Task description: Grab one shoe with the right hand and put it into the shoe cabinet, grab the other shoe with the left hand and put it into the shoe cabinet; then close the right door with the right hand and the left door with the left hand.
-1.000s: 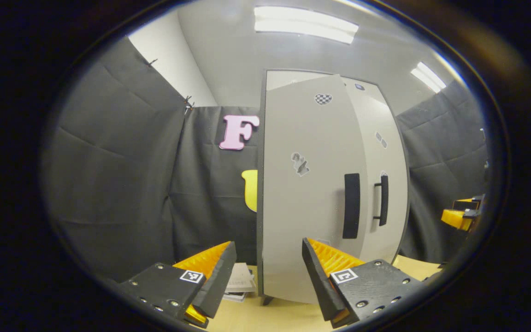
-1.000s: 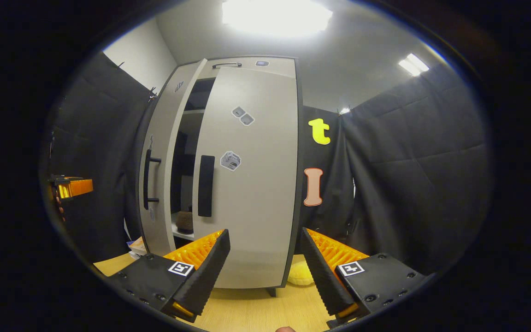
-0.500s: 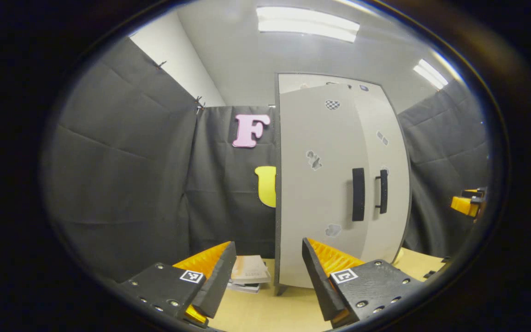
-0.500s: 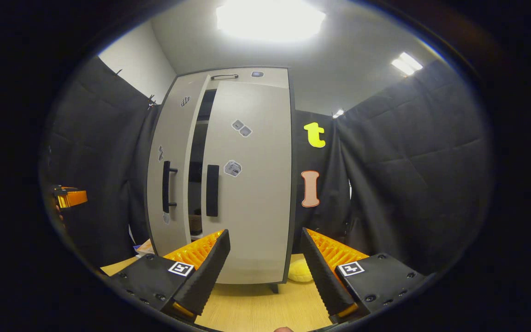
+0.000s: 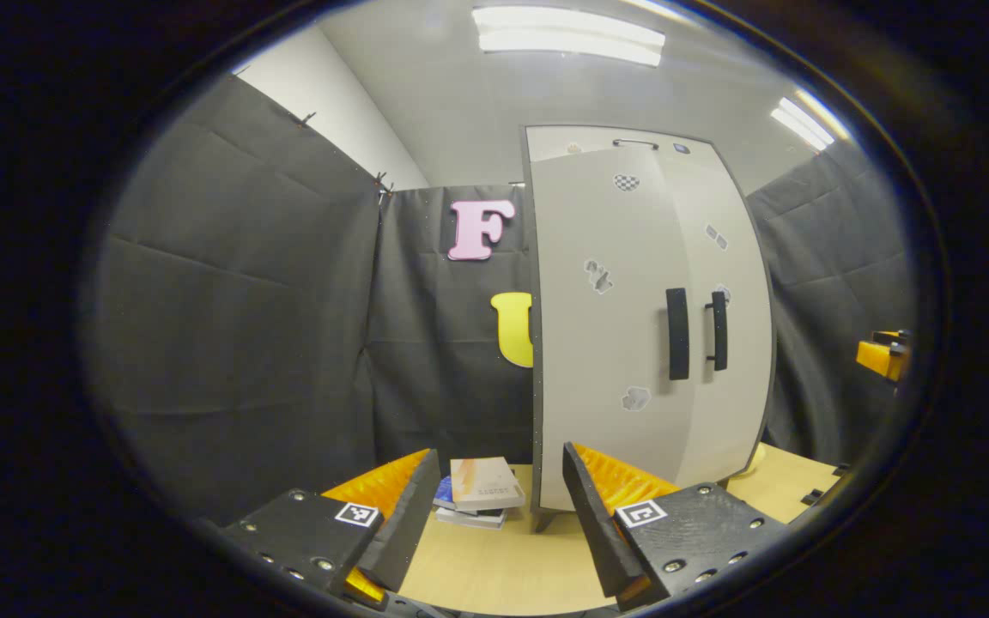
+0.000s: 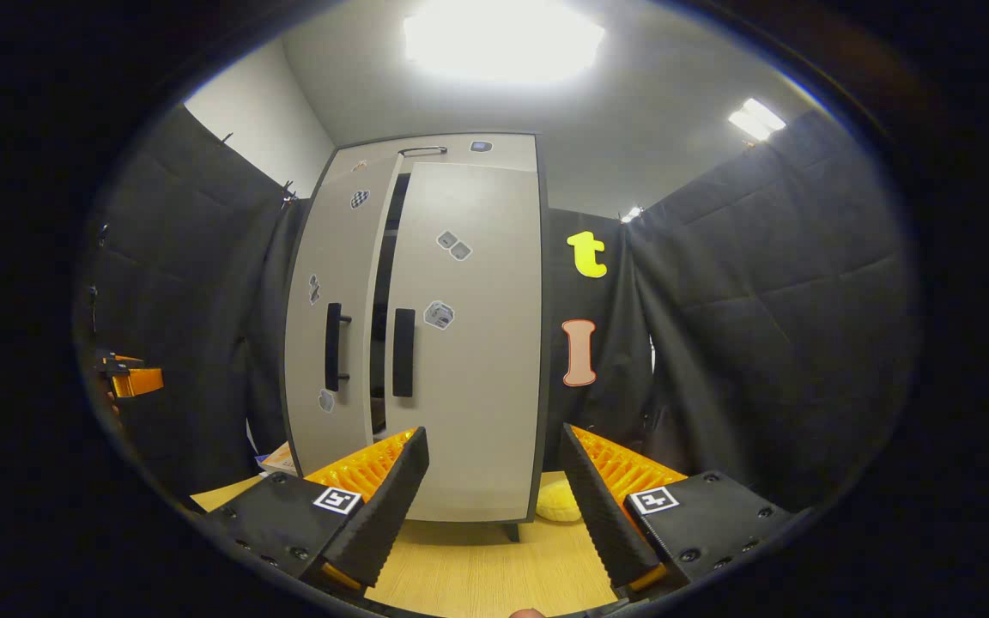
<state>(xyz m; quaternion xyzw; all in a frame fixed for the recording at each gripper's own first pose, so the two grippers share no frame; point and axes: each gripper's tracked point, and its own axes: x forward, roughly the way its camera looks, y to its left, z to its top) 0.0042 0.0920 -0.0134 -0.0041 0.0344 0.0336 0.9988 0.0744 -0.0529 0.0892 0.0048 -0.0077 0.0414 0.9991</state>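
The shoe cabinet [image 6: 426, 335] stands at the back of the wooden table [image 6: 477, 571], and the task looks close to its end. In the right gripper view the right door [image 6: 469, 343] sits flush, while the left door [image 6: 331, 318] is almost home — a thin dark gap shows between the two, widest toward the top. In the left gripper view the doors look nearly level, their two black handles [image 5: 677, 346] side by side. No shoes lie on the table; through the narrow gap I cannot tell whether they are inside. The left gripper [image 5: 494, 506] and the right gripper [image 6: 490, 489] both hang back from the cabinet, jaws spread and holding nothing. What seems left is a last push on the left door — a stack of books [image 5: 482, 491] rests by the cabinet's left foot.
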